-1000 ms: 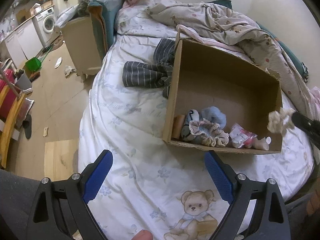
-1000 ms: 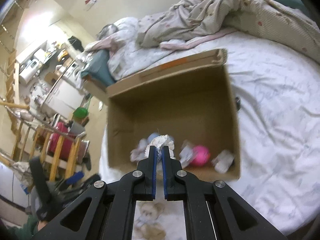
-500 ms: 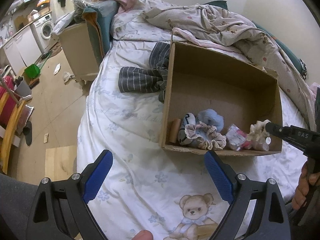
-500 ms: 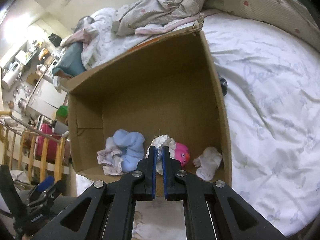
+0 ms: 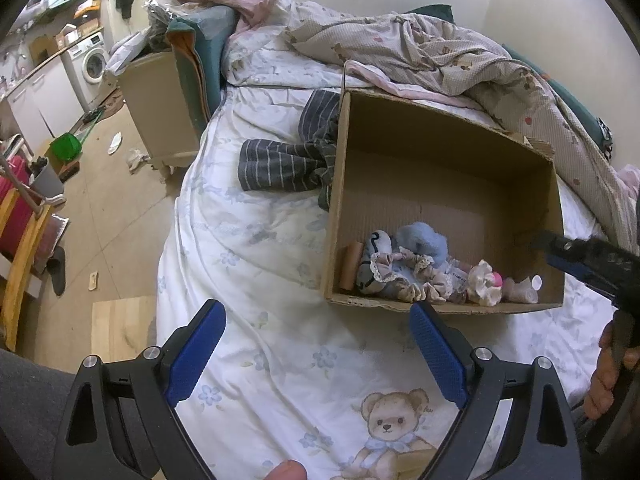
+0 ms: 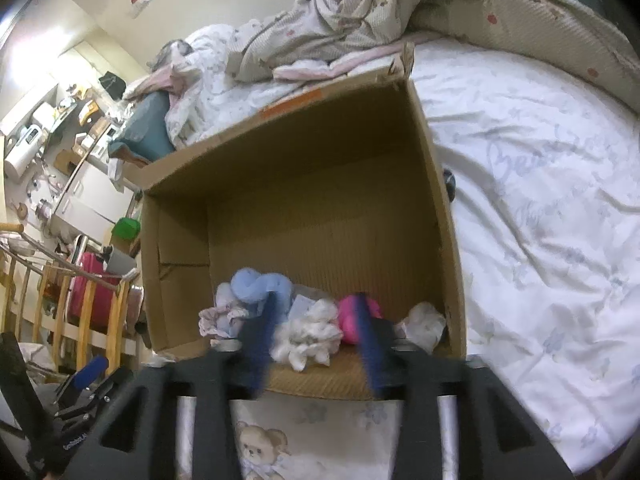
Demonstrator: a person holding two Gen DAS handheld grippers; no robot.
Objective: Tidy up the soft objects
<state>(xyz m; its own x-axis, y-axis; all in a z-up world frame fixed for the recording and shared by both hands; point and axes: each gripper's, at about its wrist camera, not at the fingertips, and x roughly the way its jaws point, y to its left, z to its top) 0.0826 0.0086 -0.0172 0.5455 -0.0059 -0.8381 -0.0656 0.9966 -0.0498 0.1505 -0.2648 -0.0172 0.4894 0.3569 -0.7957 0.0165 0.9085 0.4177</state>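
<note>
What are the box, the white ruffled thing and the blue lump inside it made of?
The box looks like plain brown corrugated cardboard: matt, faint ribbing, a torn rim. The white ruffled thing seems to be soft gathered fabric, perhaps a scrunchie. The blue lump looks like fuzzy fleece or plush, matt and rounded.

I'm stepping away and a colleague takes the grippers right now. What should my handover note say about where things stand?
Right gripper: open, empty, at the near edge of the cardboard box.
Left gripper: open, empty, over the bedsheet in front of the box.
In the box, along the near wall: cream scrunchie, blue plush, pink toy, frilly cloth, white cloth.
Done: the cream scrunchie lies in the box, free of the gripper.
Left: the striped grey garment lies on the bed beside the box's left wall, possibly next to go in.
</note>
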